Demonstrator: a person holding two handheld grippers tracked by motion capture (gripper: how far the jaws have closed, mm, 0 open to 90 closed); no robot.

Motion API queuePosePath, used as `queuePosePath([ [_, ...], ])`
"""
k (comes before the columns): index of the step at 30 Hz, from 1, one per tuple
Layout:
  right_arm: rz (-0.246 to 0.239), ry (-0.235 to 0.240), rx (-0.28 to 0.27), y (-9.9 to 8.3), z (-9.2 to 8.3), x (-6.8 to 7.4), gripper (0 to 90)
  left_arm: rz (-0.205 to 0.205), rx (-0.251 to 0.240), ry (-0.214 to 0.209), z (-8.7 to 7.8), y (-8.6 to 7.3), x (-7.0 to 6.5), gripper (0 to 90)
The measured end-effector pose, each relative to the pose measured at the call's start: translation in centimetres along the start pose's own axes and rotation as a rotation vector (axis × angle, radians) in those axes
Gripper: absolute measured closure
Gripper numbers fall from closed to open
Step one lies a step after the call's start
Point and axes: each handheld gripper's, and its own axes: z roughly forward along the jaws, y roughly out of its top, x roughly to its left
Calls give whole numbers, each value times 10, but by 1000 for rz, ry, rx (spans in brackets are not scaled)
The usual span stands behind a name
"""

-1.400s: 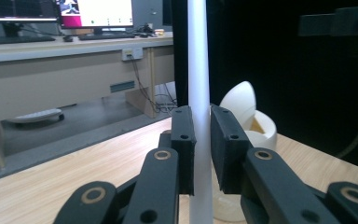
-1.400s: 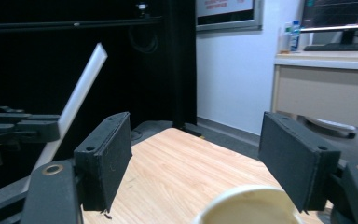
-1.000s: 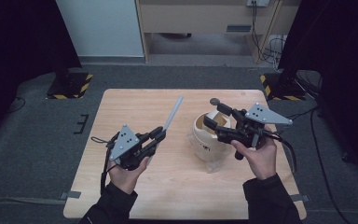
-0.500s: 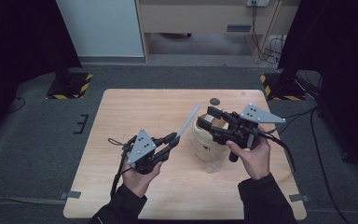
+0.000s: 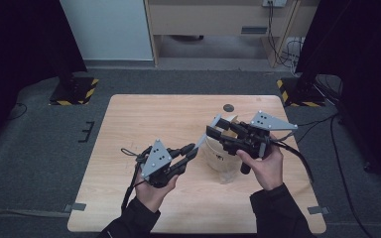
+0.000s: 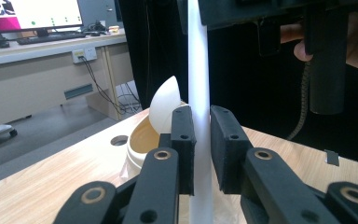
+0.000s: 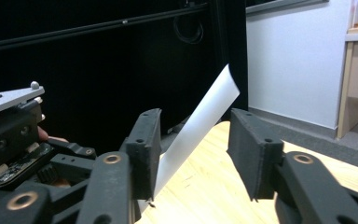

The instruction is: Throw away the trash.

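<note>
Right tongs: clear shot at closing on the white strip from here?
Probably yes. The white strip, clamped in the left tongs, already slants up between the right tongs' pads, beside one pad with a gap to the other. Those jaws have just been closing, and nothing else sits between them.

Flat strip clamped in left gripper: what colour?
Plain white flat strip, no pattern; clearest in the left gripper view, between the left gripper pads.

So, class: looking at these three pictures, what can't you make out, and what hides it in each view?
- White strip, left gripper view: both ends cut off by the picture's edges.
- Cup, high view: the right tongs cover its rim; contents hidden.
- Print on the cup, high view: too small to read.
- Monitor, left gripper view: cut off, blurred.
</note>
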Motion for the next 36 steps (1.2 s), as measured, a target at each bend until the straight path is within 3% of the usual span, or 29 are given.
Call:
queuePosePath([
  [6, 20, 25, 22, -2, 1, 1, 680, 7, 15, -11, 2, -1, -2, 796],
  [16, 75, 86, 23, -3, 1, 3, 770, 0, 40, -14, 6, -5, -2, 793],
  [21, 49, 55, 23, -6, 2, 1, 791, -38, 76, -14, 5, -14, 3, 774],
  [24, 47, 45, 18, -6, 0, -1, 791, -59, 113, -8, 2, -23, 10, 749],
  [28, 42, 33, 15, -6, -3, -3, 791, -83, 189, 30, -7, -40, 24, 713],
  [36, 24, 7, 5, -6, -4, -6, 790, -110, 425, 121, -28, -96, 56, 606],
])
